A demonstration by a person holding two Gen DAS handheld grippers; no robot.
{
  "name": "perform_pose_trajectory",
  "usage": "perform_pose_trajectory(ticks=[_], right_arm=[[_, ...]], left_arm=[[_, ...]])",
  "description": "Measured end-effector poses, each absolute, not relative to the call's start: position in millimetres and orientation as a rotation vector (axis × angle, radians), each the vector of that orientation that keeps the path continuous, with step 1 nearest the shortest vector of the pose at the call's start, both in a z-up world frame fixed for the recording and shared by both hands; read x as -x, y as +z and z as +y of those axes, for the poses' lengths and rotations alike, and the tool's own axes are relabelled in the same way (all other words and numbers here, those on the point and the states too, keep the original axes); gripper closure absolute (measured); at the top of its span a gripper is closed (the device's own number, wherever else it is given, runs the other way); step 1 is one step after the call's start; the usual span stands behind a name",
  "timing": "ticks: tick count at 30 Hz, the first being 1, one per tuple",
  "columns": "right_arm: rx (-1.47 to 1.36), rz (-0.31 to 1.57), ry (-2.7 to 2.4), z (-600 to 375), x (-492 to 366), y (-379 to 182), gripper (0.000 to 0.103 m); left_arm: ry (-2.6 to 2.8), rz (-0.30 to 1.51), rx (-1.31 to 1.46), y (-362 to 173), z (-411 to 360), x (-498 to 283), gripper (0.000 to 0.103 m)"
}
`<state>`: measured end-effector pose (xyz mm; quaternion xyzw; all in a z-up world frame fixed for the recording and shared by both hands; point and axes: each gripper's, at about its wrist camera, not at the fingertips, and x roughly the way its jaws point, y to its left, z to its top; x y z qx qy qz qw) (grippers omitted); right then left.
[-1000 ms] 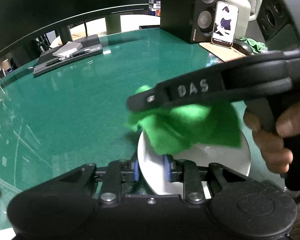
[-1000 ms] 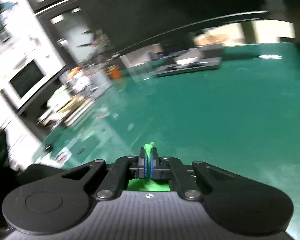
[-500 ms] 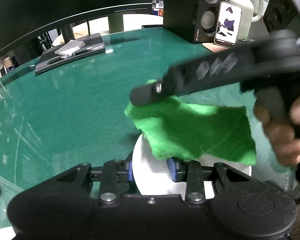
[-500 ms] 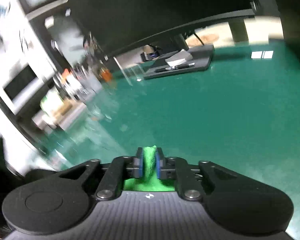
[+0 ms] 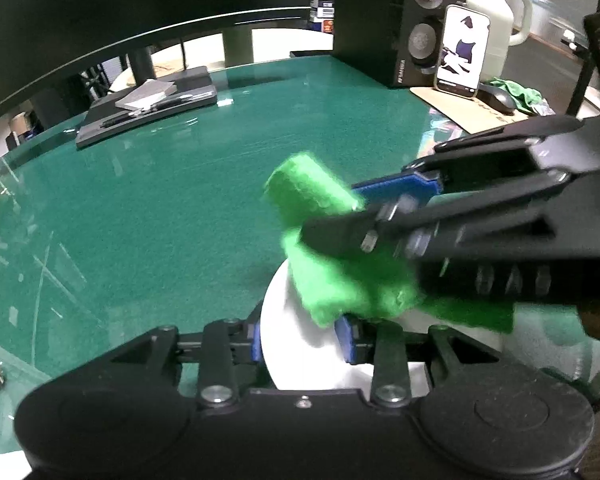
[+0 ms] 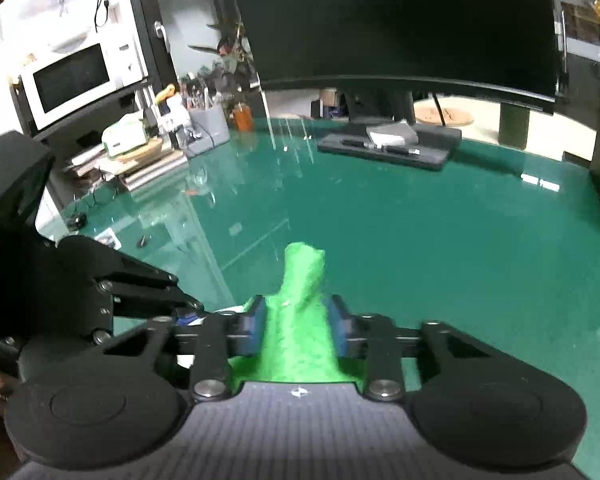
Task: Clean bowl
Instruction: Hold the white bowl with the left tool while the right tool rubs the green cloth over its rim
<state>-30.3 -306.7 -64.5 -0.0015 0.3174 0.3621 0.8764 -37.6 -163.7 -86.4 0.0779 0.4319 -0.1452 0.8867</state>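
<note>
The left hand-held gripper point(image 5: 304, 338) has its blue pads clamped on the rim of the white bowl point(image 5: 296, 344), holding it tipped up over the near edge of the green bench point(image 5: 160, 208), probably so it cannot slide or spin under the wiping. The right hand-held gripper point(image 6: 298, 330) is clamped tight on a bunched fold of the green cloth point(image 5: 340, 276), so the loose part drapes against the bowl.
</note>
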Motion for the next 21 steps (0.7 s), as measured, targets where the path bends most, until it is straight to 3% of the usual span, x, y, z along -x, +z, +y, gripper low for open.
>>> perform_pose_trajectory(ticks=[2, 6, 9, 11, 16, 21], right_arm=[[-0.061, 0.679, 0.722, -309, 22, -60, 0.097], [-0.546, 0.623, 0.767, -332, -9, -44, 0.097], [-0.656, 0.560, 0.749, -330, -17, -46, 0.096], [-0.546, 0.583, 0.734, -317, -19, -53, 0.096], [-0.462, 0.847, 0.824, -293, -22, -89, 0.096], [-0.036, 0.727, 0.768, -276, 3, -78, 0.096]], left_arm=[[-0.300, 0.897, -0.165, -86, -165, 38, 0.069], [-0.298, 0.895, -0.167, -86, -166, 42, 0.069], [-0.298, 0.894, -0.167, -86, -165, 41, 0.069], [-0.298, 0.893, -0.167, -86, -165, 41, 0.069], [-0.298, 0.890, -0.166, -87, -164, 40, 0.069], [-0.300, 0.890, -0.159, -88, -163, 38, 0.067]])
